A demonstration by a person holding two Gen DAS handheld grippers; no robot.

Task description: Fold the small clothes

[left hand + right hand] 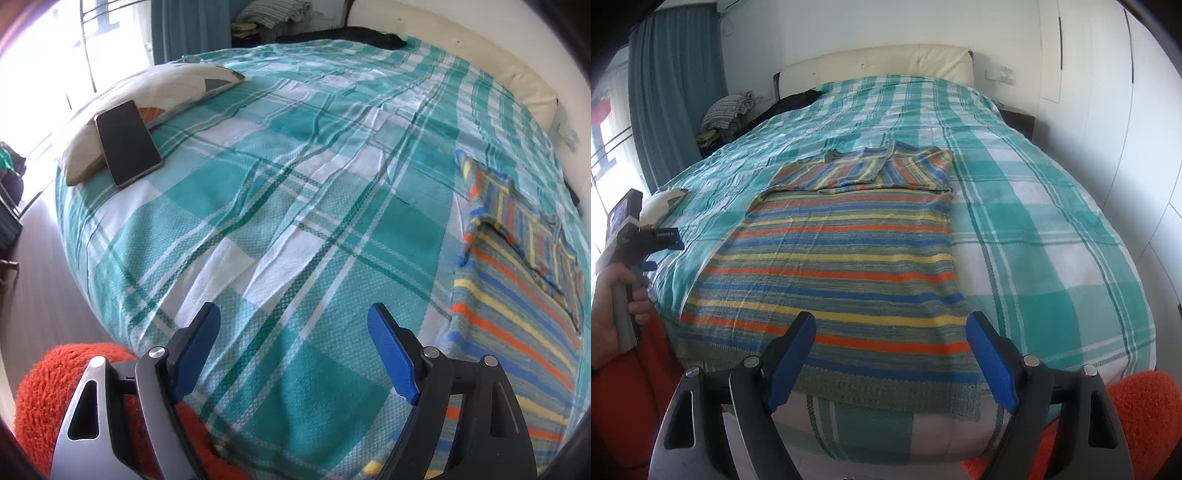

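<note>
A striped knit sweater (842,251) in blue, orange, yellow and green lies flat on the bed, both sleeves folded across its chest at the far end. It also shows at the right edge of the left wrist view (517,317). My right gripper (892,354) is open and empty, hovering over the sweater's near hem. My left gripper (295,347) is open and empty over bare bedspread left of the sweater. The left gripper also shows at the left edge of the right wrist view (665,236), held in a hand.
The bed has a teal and white plaid bedspread (295,184). A dark phone (127,142) leans on a pillow (147,96) at the bed's left edge. A cream headboard (879,62), folded laundry (726,107) and white wardrobe doors (1108,110) surround the bed.
</note>
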